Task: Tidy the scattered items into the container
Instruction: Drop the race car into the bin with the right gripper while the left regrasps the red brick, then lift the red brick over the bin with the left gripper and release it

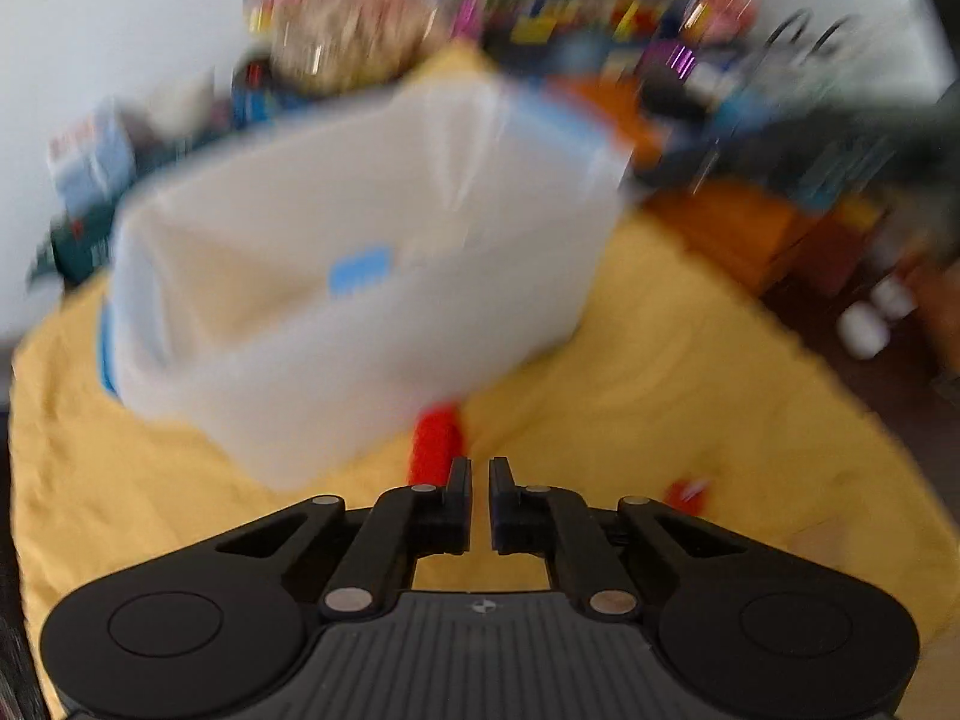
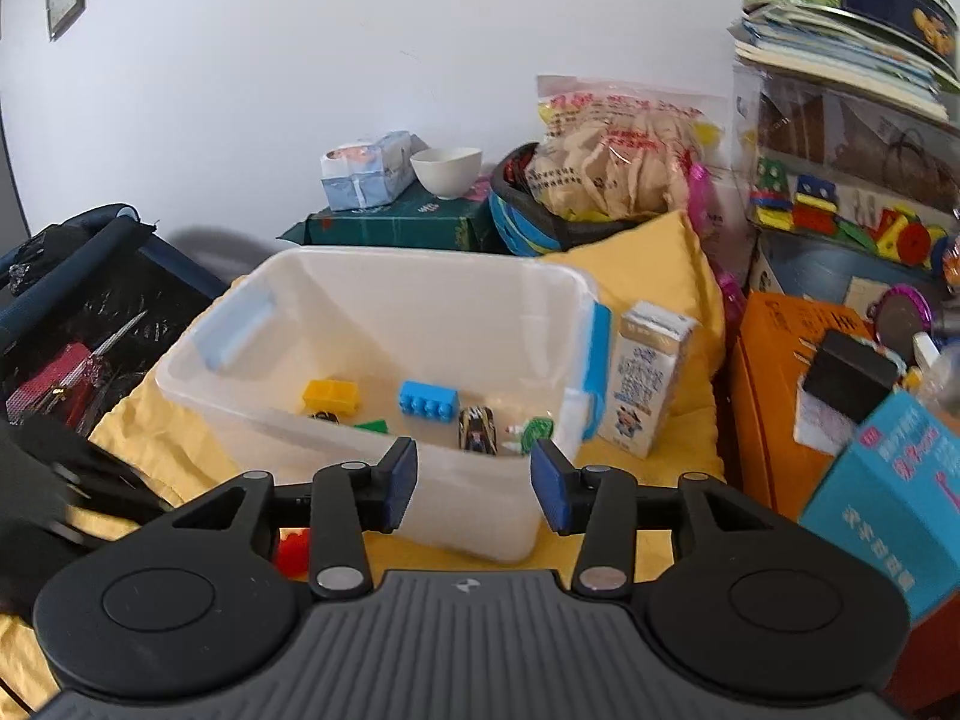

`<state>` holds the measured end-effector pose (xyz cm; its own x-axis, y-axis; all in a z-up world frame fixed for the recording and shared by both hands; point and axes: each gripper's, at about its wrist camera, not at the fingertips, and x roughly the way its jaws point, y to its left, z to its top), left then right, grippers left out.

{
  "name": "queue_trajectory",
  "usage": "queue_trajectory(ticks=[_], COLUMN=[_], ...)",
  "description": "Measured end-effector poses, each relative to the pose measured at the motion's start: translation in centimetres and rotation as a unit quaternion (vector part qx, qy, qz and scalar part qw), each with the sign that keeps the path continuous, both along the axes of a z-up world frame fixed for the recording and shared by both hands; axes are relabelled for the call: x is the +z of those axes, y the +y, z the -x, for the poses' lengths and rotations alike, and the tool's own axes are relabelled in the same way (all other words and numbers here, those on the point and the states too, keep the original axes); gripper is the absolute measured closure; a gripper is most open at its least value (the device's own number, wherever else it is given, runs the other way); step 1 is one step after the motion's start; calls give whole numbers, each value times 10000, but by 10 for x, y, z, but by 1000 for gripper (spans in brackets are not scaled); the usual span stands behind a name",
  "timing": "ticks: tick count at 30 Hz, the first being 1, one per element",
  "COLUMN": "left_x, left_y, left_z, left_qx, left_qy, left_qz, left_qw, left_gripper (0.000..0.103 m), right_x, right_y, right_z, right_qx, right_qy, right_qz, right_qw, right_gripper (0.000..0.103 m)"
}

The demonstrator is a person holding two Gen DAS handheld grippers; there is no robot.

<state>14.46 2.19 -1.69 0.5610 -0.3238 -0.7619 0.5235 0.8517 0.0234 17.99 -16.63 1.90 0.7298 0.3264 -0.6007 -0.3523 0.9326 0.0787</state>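
A clear plastic container [image 2: 336,312] with blue latches stands on a yellow cloth [image 2: 654,276]. Inside lie a yellow brick [image 2: 331,396], a blue brick [image 2: 429,401], a toy car [image 2: 477,429], a green piece [image 2: 372,425] and a green round item [image 2: 536,431]. My right gripper [image 2: 474,483] is open and empty in front of the container's near wall. A red brick [image 2: 294,549] lies on the cloth below it. The left wrist view is blurred: my left gripper [image 1: 480,501] is nearly shut with nothing between the fingers, close to a red piece [image 1: 433,444] beside the container [image 1: 360,276]. A small red item [image 1: 687,491] lies to the right.
A milk carton [image 2: 645,378] stands right of the container. Orange box [image 2: 774,396], teal box [image 2: 882,504] and stacked toys crowd the right. A snack bag [image 2: 612,150], bowl [image 2: 447,171] and tissue pack [image 2: 366,171] sit behind. A dark basket [image 2: 78,312] is at left.
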Motion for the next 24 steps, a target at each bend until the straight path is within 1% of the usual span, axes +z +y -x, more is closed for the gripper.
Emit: queue_trajectory(ticks=[2, 3, 4, 5, 6, 7, 10, 11, 12, 13, 14, 15, 16, 18, 19, 20, 22, 24], left_x=[18, 18, 12, 4, -7, -19, -56, -67, -75, -80, -86, -90, -89, -76, -64, -47, -6, 30], left_y=[1, 0, -2, -4, -6, -9, -22, -25, -26, -25, -25, -25, -26, -29, -30, -30, -25, -17], left_z=[0, -3, -9, -13, -18, -19, -30, -35, -40, -45, -50, -52, -49, -38, -30, -22, -8, 0], left_qx=[-13, -5, 19, 78, 151, 166, 103, 161, 218, 285, 354, 387, 383, 226, 133, 57, -66, -44], left_qy=[-256, -292, -239, -130, -29, 31, 185, 232, 289, 370, 495, 581, 558, 455, 359, 256, 78, -167], left_qz=[-27, -114, -263, -420, -551, -649, -998, -1084, -1103, -1100, -1094, -1061, -1079, -1088, -967, -773, -187, 258], left_qw=[9997, 9995, 9994, 9990, 9984, 9977, 9948, 9937, 9932, 9928, 9921, 9919, 9919, 9928, 9946, 9967, 9998, 9995], left_gripper=[91, 86, 68, 58, 42, 35, 36, 39, 47, 64, 68, 70, 70, 70, 70, 70, 70, 70], right_x=[-2, -3, -4, -5, -5, -6, -7, -8, -9, -10, -11, -11, -12, -12, -13, -13, -14, -14], right_y=[-3, -4, -4, -5, -6, -6, -8, -8, -9, -10, -11, -12, -13, -14, -14, -14, -15, -15], right_z=[3, 6, 8, 10, 13, 15, 22, 24, 25, 26, 27, 28, 28, 28, 27, 27, 26, 26], right_qx=[-49, -75, -95, -106, -114, -116, -128, -146, -165, -179, -192, -207, -224, -236, -240, -252, -294, -334], right_qy=[61, 82, 106, 126, 133, 138, 165, 181, 195, 205, 214, 220, 228, 248, 258, 267, 280, 283], right_qz=[-33, -57, -85, -112, -125, -124, -109, -98, -95, -97, -95, -86, -77, -71, -60, -50, -76, -113], right_qw=[10000, 9999, 9999, 9998, 9998, 9998, 9997, 9997, 9996, 9996, 9995, 9995, 9995, 9994, 9994, 9993, 9991, 9990], right_gripper=[57, 57, 57, 57, 56, 56, 55, 55, 55, 55, 55, 55, 55, 54, 54, 54, 54, 54])
